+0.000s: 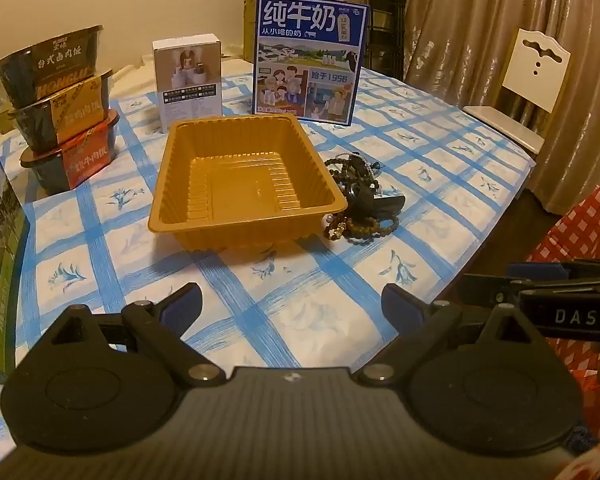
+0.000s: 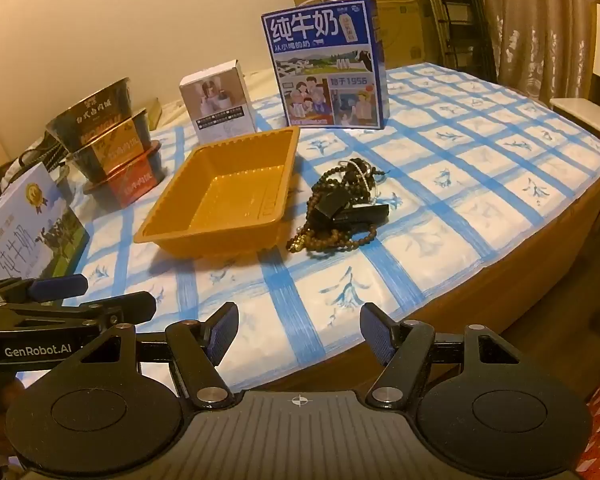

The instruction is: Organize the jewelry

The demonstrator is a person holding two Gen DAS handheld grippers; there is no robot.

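Observation:
An empty orange plastic tray [image 1: 172, 184] sits mid-table; it also shows in the right wrist view [image 2: 168, 216]. A pile of jewelry [image 1: 360, 200], dark bead bracelets, a necklace and black clips, lies just right of the tray, also in the right wrist view [image 2: 342, 204]. My left gripper [image 1: 292, 304] is open and empty, low over the table's near part, short of the tray. My right gripper [image 2: 298, 332] is open and empty near the table's front edge, short of the jewelry. The right gripper shows at the left wrist view's right edge [image 1: 540, 284].
A blue milk carton box [image 1: 310, 56] and a small white box [image 1: 188, 80] stand behind the tray. Three stacked food bowls [image 1: 60, 108] stand at left. Another milk box [image 2: 24, 224] is at near left. A white chair [image 1: 528, 80] stands right of the table.

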